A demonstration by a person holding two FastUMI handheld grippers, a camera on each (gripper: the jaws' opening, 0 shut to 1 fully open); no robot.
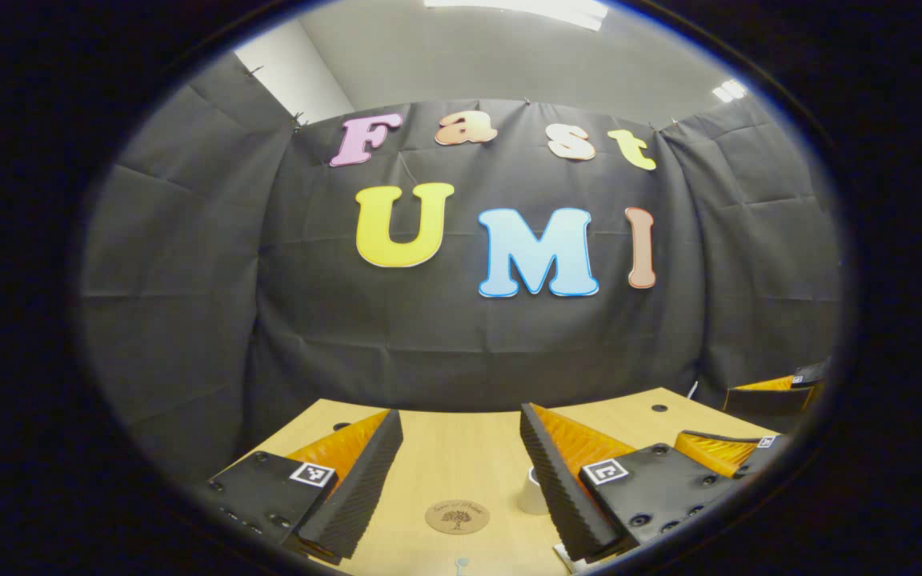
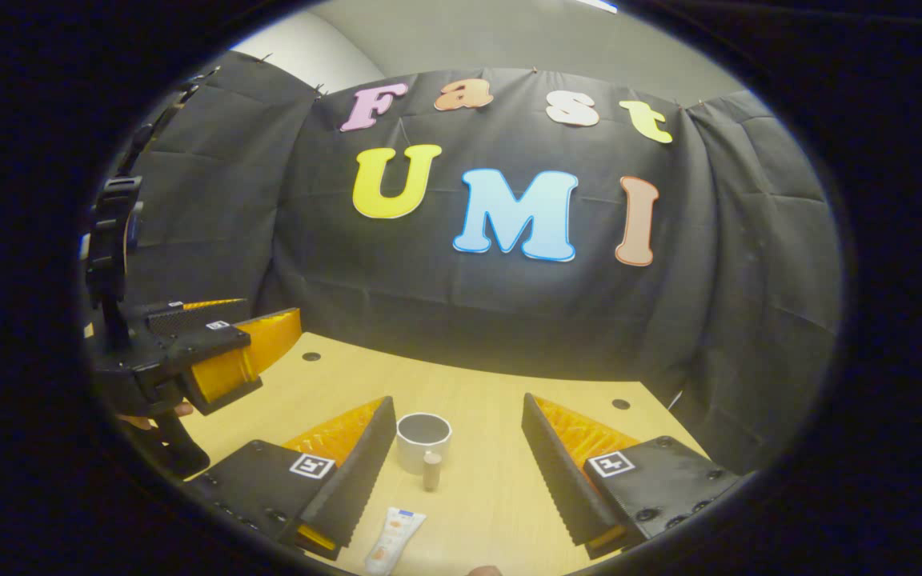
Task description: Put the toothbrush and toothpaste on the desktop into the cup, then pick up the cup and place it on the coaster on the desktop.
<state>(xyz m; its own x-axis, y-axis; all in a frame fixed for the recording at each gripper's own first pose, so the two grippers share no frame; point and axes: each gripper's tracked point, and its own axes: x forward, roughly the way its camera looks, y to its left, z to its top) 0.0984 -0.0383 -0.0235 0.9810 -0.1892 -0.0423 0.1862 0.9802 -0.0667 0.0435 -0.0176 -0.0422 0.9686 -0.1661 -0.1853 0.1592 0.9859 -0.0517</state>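
A white cup with a short wooden handle stands upright on the wooden desktop, just ahead of my right gripper, which is open with nothing between its fingers. A white toothpaste tube lies flat nearer to me, between the fingers' bases. In the left gripper view a round brown coaster lies on the desktop below my open left gripper. The cup peeks out beside its right finger. A small pale tip at the bottom edge is too small to identify.
The left gripper, held by a hand, hovers over the desktop's left side in the right gripper view. The right gripper sits at the right in the left gripper view. Black cloth closes the desktop's far edge.
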